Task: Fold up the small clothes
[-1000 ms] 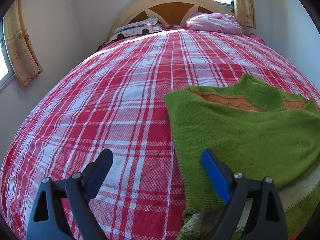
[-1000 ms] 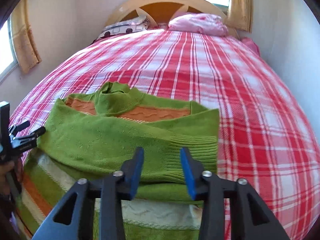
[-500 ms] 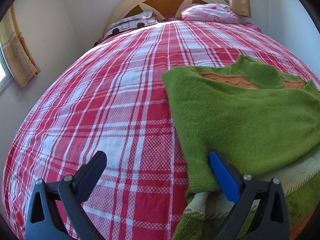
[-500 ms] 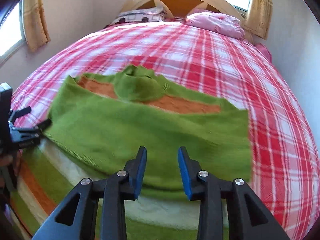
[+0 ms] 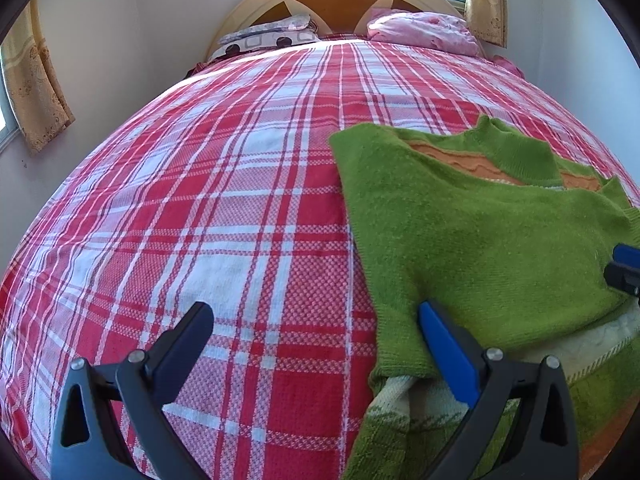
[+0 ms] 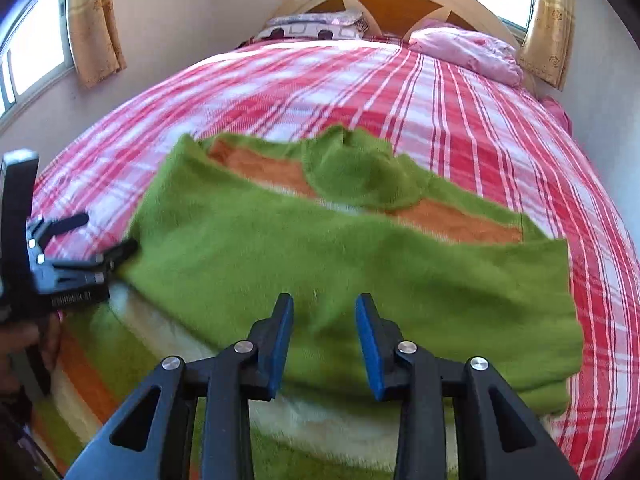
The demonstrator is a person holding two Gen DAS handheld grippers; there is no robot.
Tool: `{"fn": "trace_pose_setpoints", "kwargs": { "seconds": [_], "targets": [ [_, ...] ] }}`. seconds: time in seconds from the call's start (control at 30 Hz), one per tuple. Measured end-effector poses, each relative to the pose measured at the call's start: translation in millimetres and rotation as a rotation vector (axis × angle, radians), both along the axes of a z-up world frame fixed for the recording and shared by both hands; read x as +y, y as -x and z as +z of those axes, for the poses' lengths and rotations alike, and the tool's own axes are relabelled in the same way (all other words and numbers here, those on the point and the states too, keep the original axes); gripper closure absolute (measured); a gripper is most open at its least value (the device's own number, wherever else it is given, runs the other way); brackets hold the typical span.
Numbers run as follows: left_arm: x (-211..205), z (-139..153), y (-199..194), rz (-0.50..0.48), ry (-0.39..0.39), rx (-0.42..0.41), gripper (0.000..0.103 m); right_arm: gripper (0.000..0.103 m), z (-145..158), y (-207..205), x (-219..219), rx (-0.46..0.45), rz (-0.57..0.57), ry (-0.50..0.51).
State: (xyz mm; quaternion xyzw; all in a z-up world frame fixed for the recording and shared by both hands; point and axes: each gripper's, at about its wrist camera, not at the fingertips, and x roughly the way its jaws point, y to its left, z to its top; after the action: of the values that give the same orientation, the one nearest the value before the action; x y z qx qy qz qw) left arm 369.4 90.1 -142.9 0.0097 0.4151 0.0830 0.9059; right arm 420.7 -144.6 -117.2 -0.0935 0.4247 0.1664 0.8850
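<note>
A green sweater with orange and cream stripes lies on the red plaid bed, its sleeves folded across the front. In the right wrist view the sweater fills the middle. My left gripper is open and empty at the sweater's left edge, one finger over the bedspread, the other over the green sleeve; it also shows in the right wrist view. My right gripper is open and empty, low over the folded sleeves. Its tip shows at the right edge of the left wrist view.
The red plaid bedspread covers the whole bed. Pillows lie by the wooden headboard. Walls close in on both sides, with curtains at the windows.
Both grippers have moved forward and lower over the sweater. The right gripper has swung left, off the ribbed cuff to the middle of the folded sleeves. Both stay open.
</note>
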Motion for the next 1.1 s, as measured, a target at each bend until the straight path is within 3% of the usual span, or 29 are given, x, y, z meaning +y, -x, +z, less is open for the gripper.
{"fn": "trace_pose_setpoints", "kwargs": {
  "seconds": [0.1, 0.17, 0.27, 0.5, 0.77, 1.0, 1.1],
  "targets": [
    [1, 0, 1, 0.001, 0.006, -0.001, 0.0, 0.069, -1, -8, 24, -0.011, 0.034, 0.01],
    [2, -1, 1, 0.0, 0.018, 0.001, 0.0, 0.069, -16, -7, 41, 0.035, 0.077, 0.03],
    [6, -2, 3, 0.003, 0.039, 0.006, 0.0, 0.069, -25, 9, 52, -0.04, 0.088, 0.093],
    [11, -3, 7, -0.001, 0.074, 0.007, 0.0, 0.069, -24, 12, 46, -0.005, 0.08, 0.05],
    [9, -3, 11, -0.001, 0.061, 0.002, 0.0, 0.069, -27, 16, 40, 0.028, 0.068, -0.002],
    [7, -1, 11, 0.0, 0.037, -0.007, 0.0, 0.069, -26, 19, 38, -0.001, 0.071, -0.014],
    [7, 3, 15, 0.003, 0.036, -0.022, 0.0, 0.063, -22, 22, 35, -0.008, 0.067, -0.026]
  ]
}}
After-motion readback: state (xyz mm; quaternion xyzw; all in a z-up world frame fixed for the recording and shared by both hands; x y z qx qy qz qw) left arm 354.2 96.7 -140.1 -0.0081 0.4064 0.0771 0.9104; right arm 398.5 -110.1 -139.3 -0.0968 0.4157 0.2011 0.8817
